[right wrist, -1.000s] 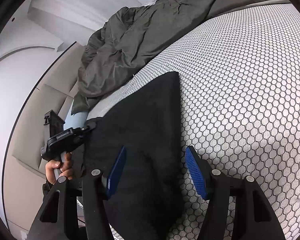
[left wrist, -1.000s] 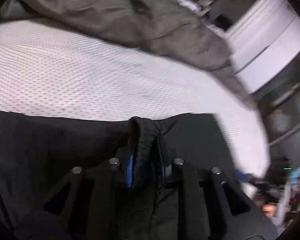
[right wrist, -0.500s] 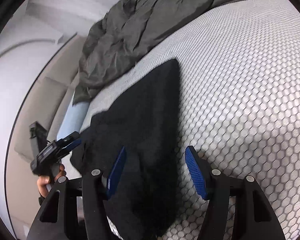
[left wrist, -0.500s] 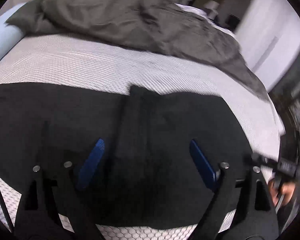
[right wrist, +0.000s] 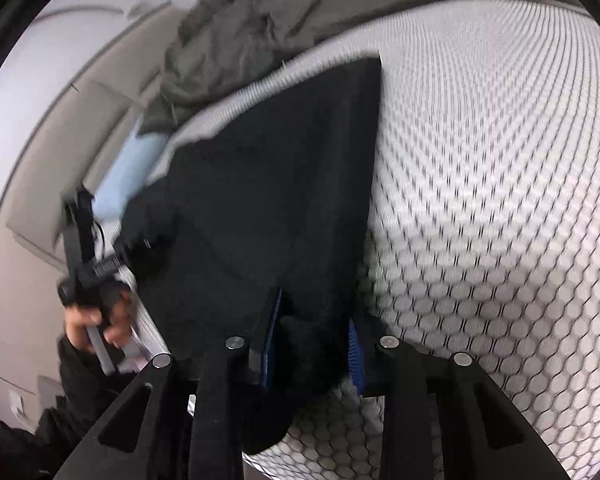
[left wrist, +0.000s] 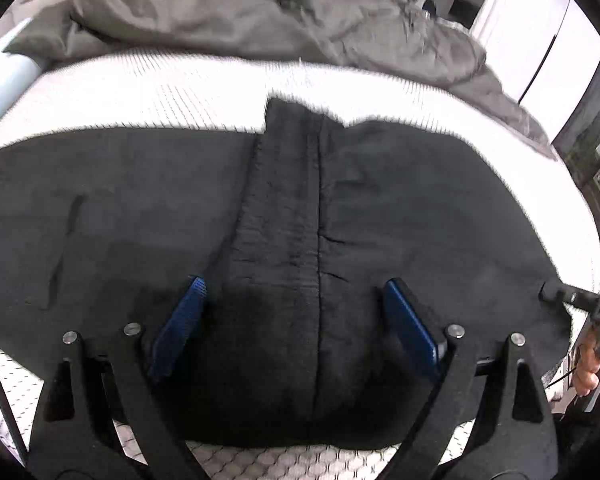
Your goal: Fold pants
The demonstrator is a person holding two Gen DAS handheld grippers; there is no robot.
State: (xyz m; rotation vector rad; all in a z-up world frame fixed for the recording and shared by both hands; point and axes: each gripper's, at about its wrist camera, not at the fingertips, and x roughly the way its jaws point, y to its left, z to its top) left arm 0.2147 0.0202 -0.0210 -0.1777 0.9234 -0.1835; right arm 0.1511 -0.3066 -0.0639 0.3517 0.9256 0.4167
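Note:
The black pants (left wrist: 284,216) lie spread flat across the white honeycomb mattress (left wrist: 180,92), with a raised ridge of fabric running down their middle. My left gripper (left wrist: 296,320) is open and empty, its blue pads either side of that ridge just above the cloth. In the right wrist view the pants (right wrist: 284,184) stretch away to a far corner. My right gripper (right wrist: 314,340) is shut on the near edge of the pants. The left gripper (right wrist: 84,248) shows at the far left there, in a hand.
A crumpled grey duvet (left wrist: 260,12) lies along the far side of the bed. A pale blue pillow (right wrist: 128,172) sits by the beige headboard (right wrist: 60,152). White wardrobe doors (left wrist: 540,40) stand at the right. The right gripper's body (left wrist: 580,304) shows at the right edge.
My left gripper let go of the bunched fabric, opened and drew back above the pants. My right gripper closed on the near edge of the pants.

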